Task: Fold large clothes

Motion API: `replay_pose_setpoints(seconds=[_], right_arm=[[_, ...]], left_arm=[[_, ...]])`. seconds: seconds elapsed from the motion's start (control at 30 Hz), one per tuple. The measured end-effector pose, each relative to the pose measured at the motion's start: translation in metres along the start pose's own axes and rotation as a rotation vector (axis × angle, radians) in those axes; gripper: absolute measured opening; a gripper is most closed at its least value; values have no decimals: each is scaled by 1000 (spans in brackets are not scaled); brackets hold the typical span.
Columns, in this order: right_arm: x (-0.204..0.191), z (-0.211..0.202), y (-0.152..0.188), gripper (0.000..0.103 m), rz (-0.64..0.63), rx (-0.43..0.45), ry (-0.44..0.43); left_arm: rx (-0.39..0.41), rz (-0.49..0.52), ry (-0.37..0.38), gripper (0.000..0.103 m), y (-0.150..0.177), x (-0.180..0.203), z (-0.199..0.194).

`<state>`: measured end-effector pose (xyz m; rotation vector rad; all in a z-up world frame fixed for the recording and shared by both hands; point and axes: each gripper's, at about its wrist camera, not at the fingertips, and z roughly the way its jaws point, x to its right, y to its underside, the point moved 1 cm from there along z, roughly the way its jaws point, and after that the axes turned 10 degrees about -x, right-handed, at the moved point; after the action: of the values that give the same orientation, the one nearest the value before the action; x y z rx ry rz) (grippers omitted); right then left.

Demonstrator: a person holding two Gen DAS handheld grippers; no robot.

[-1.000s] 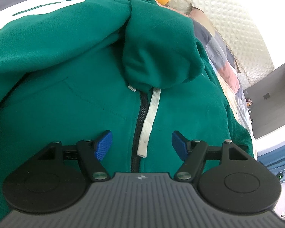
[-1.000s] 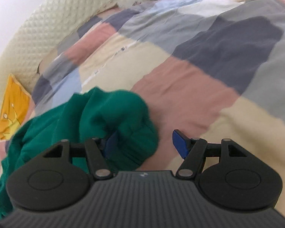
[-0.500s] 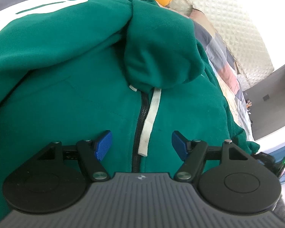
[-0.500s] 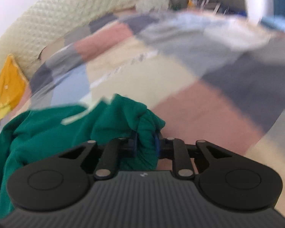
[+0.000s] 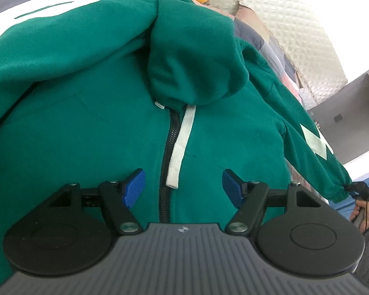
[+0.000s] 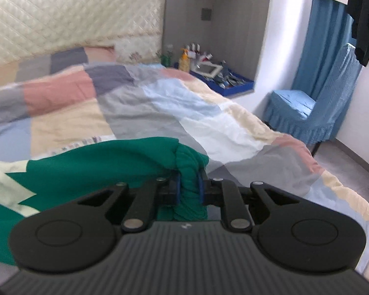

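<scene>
The right hand-held gripper point(image 6: 189, 186) has just closed on the cuff point(image 6: 189, 169) of the green hoodie point(image 5: 91, 113) — pads pinching it. The left hand-held gripper point(image 5: 183, 186) hangs released over the zipper point(image 5: 166, 154), above the bed point(image 6: 160, 103).

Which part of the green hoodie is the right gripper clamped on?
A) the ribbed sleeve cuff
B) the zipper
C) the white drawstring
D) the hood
A: in the right wrist view the right gripper has its pads pressed on the ribbed cuff of the hoodie; the drawstring and zipper lie untouched between the open jaws of the left gripper.
</scene>
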<state>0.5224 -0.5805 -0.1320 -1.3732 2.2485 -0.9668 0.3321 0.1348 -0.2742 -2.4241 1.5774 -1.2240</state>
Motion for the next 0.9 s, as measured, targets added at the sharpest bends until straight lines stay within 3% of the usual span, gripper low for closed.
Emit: replay_pose_setpoints(seconds=[0.17, 0.43, 0.6, 0.8, 0.9], right_arm=[[-12, 47, 18, 18, 20, -80, 33], [-14, 84, 48, 31, 13, -46, 9], [-10, 67, 53, 61, 54, -51, -70], [-18, 0, 70, 61, -3, -19, -141], [-29, -44, 87, 61, -46, -37, -219]], left_arm=[[1, 25, -17, 74, -1, 4, 0], [-26, 71, -11, 74, -3, 17, 15], [-32, 70, -16, 74, -7, 17, 18], [-27, 64, -47, 74, -2, 14, 6], [-20, 59, -51, 74, 2, 13, -7]])
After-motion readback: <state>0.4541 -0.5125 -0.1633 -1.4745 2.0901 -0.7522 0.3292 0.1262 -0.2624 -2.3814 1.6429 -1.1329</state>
